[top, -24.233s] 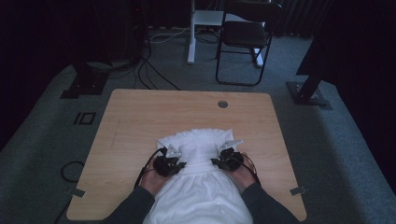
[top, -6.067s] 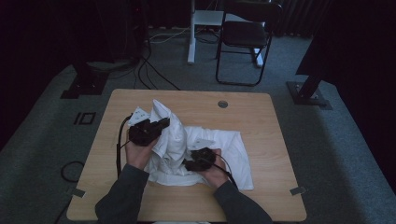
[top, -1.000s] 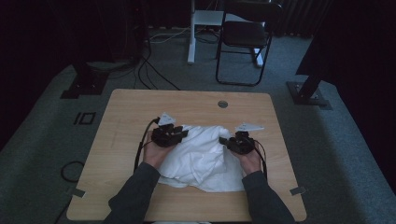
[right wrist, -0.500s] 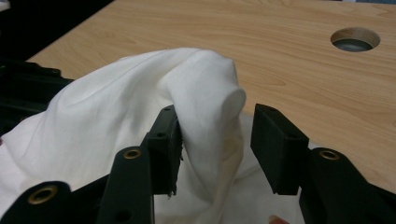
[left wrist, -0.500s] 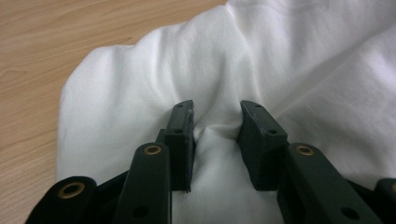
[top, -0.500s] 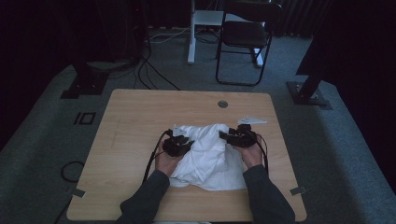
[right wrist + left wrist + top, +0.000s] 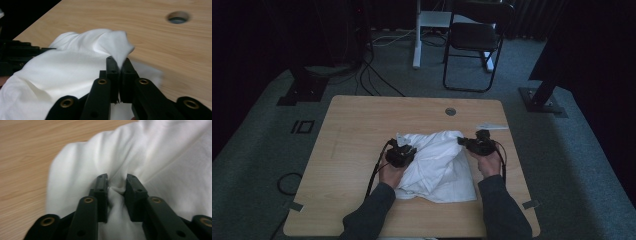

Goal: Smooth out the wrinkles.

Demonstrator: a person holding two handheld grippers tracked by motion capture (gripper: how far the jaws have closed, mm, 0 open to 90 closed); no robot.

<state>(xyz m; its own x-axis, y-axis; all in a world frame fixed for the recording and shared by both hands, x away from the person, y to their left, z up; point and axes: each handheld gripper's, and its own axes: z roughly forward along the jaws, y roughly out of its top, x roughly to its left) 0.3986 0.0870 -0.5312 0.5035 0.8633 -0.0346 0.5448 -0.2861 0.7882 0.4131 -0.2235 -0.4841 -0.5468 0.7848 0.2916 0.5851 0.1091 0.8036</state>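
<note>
A crumpled white cloth [image 7: 437, 167] lies in the middle of the wooden table [image 7: 357, 125]. My left gripper [image 7: 404, 150] sits at the cloth's left edge. In the left gripper view its jaws [image 7: 117, 178] have just been closing and now pinch a raised fold of the cloth [image 7: 150, 150]. My right gripper [image 7: 463, 142] is at the cloth's upper right corner. Its jaws [image 7: 119, 62] have just closed flat on a thin peak of the cloth [image 7: 62, 72]. The left gripper [image 7: 15, 57] shows dark at the far side of the cloth.
A round cable hole [image 7: 450, 111] is in the table's far edge, also seen from the right gripper [image 7: 178, 17]. A small white strip [image 7: 492, 126] lies just beyond the right gripper. A black chair [image 7: 472, 40] and cables stand on the floor behind the table.
The left gripper has come down and slightly right onto the cloth's left edge. The right gripper has shifted a little away from the person at the cloth's corner. The cloth is more bunched between them.
</note>
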